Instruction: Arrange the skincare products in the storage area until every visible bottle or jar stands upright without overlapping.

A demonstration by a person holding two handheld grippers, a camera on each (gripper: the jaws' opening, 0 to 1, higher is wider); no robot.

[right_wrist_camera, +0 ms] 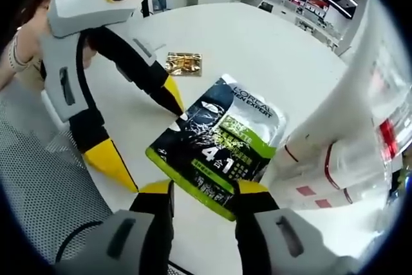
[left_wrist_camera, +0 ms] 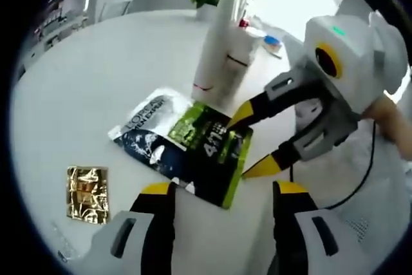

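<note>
Left gripper view: on the white worktop [left_wrist_camera: 96,82], a gold foil sachet [left_wrist_camera: 87,192] lies left of the black-and-green sachet [left_wrist_camera: 187,145], which lies flat in front of the upright white tubes [left_wrist_camera: 222,49], while the left gripper [left_wrist_camera: 222,191] hangs over the sachet's near edge with fingers apart and the right gripper [left_wrist_camera: 248,143] reaches in from the right, its fingers apart at the sachet's right edge. Right gripper view: the left gripper [right_wrist_camera: 148,140] touches one fingertip to the black-and-green sachet [right_wrist_camera: 222,140]; the right gripper [right_wrist_camera: 203,191] straddles its near green edge, fingers apart, the white tubes [right_wrist_camera: 347,159] just right of it.
</note>
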